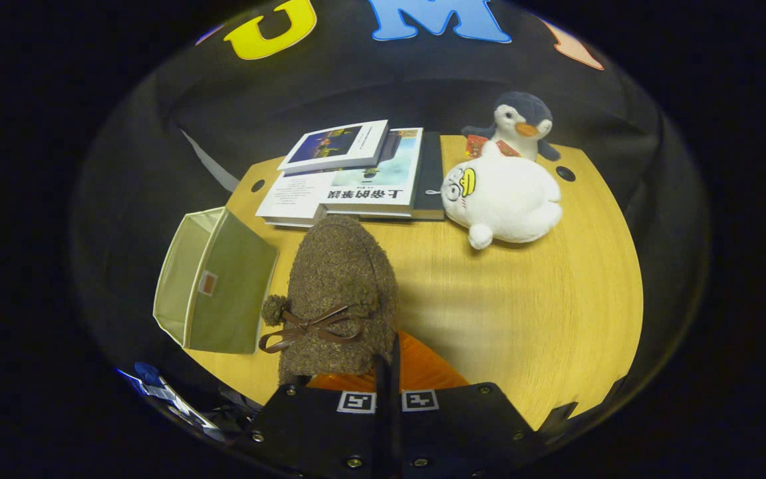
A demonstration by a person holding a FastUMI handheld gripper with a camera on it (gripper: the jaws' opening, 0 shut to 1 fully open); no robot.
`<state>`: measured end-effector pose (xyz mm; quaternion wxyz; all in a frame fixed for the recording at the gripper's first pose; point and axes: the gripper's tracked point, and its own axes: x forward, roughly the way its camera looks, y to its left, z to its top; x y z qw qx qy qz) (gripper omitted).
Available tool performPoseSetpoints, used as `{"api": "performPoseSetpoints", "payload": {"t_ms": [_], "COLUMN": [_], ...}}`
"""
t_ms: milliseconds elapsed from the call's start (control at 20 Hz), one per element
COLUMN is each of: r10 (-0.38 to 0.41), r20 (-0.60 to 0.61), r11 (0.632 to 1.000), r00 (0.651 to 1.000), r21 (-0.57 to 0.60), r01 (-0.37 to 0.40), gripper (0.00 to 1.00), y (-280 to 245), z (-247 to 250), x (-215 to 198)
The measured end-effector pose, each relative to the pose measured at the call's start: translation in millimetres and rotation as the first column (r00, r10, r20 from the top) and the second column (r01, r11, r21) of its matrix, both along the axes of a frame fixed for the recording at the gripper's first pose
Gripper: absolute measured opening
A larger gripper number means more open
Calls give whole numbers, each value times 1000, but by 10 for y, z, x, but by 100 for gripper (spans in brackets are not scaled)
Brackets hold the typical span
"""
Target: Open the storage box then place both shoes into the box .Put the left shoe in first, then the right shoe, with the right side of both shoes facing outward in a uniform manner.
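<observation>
Shoe [340, 293] hung pinched in closed gripper [388, 362]; best swung left over open storage box [217, 283], right side outward.

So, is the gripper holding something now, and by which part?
Yes. The fingers are closed on the brown fuzzy shoe, gripping the rim of its opening at the heel end; the toe points away toward the books.

shoe [336, 293] ahead of gripper [388, 372], storage box [223, 293] left, books [356, 179] beyond
</observation>
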<state>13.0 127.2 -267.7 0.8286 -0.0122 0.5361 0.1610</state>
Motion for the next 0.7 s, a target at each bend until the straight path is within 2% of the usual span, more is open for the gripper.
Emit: {"api": "performPoseSetpoints", "payload": {"t_ms": [400,700], "r10": [148,218], "r20": [24,40], "r11": [989,975], "r00": [989,975], "r21": [4,41], "r01": [-148,-220], "gripper": [0,0], "y": [762,1478], "z": [161,281], "x": [70,226]}}
